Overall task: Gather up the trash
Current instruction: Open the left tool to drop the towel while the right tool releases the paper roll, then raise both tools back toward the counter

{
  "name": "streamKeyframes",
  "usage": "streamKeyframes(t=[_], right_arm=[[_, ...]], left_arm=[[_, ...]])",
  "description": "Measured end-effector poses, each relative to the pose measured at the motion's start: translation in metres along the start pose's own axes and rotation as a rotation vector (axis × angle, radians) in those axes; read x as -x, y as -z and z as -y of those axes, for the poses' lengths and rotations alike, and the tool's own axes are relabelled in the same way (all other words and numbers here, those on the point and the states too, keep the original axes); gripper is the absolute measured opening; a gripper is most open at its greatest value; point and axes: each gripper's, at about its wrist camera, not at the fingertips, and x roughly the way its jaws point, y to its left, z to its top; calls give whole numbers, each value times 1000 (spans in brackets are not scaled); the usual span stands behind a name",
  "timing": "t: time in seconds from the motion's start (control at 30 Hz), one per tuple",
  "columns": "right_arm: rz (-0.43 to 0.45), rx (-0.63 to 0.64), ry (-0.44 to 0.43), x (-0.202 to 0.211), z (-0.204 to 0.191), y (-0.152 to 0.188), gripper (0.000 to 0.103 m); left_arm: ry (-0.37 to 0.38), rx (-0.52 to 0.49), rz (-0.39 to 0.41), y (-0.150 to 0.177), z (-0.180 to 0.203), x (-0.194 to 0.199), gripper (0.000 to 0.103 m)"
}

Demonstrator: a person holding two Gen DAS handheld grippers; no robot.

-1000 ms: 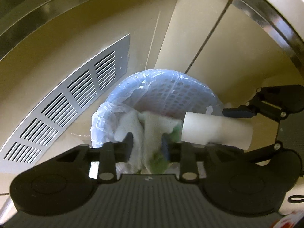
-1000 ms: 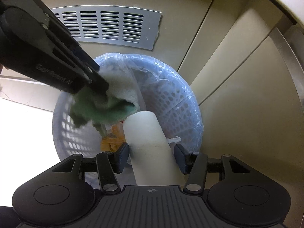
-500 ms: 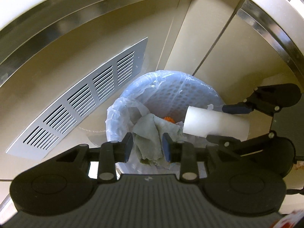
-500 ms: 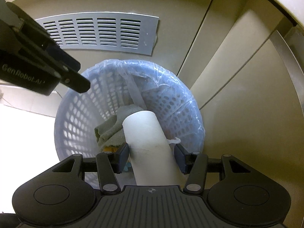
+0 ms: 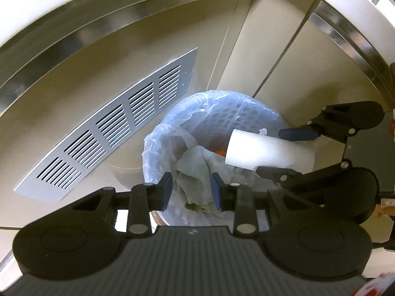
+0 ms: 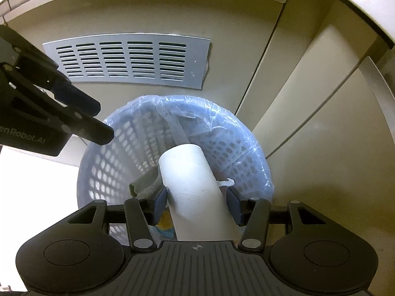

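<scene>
You are holding the right gripper [image 6: 197, 203] clamped on a white cardboard tube [image 6: 195, 187], its pads pressing the tube's sides while the far end is pointing toward 12 o'clock, over the mouth of the lined waste basket [image 6: 118, 157]. In the left wrist view the same tube [image 5: 269, 154] is hanging at about 2 o'clock above the basket [image 5: 246, 116], with the right gripper [image 5: 296, 151] around it. Your left gripper [image 5: 191, 190] is standing part-way open with nothing between its pads — the crumpled greenish paper towel [image 5: 197, 170] is lying below it inside the basket, on the clear liner bag [image 5: 158, 148].

The tube looks light and hollow, stiff along its length but likely to crush if squeezed hard; a gentle grip across the middle, as you are doing now, seems right. Its smooth surface could slip and it may bounce off the rim when dropped. The towel is soft and limp — best pinched at a raised fold. The thin liner looks easy to snag.
</scene>
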Motion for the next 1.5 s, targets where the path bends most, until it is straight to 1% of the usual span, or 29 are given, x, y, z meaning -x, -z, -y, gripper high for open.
streamKeyframes(t=[0.07, 0.13, 0.17, 0.2, 0.3, 0.53, 0.7, 1.03, 1.33, 1.5], right_arm=[[11, -3, -7, -1, 1, 1, 53], [23, 6, -12, -2, -1, 1, 57], [25, 10, -10, -3, -1, 2, 67], [29, 7, -9, -3, -2, 2, 71], [29, -13, -15, -3, 0, 3, 71], [23, -16, -17, 3, 1, 5, 71], [36, -17, -22, 18, 1, 3, 71], [109, -32, -37, 75, 1, -9, 71], [196, -38, -19, 134, 5, -20, 71], [248, -64, -13, 164, 10, -26, 71]], left_arm=[[-1, 1, 2, 0, 0, 0, 30], [-3, 1, 1, 1, -1, 1, 30], [-4, 0, 1, 1, -1, 1, 30], [-5, 0, 1, 1, -1, 2, 30], [-6, 2, 2, 2, -2, 4, 30], [-7, 3, 15, 4, -2, 11, 30], [-19, -1, 41, 3, 1, 25, 30], [-25, -38, 125, 0, 18, 74, 30], [-17, -69, 221, -8, 33, 123, 33], [-17, -67, 291, -16, 38, 149, 37]])
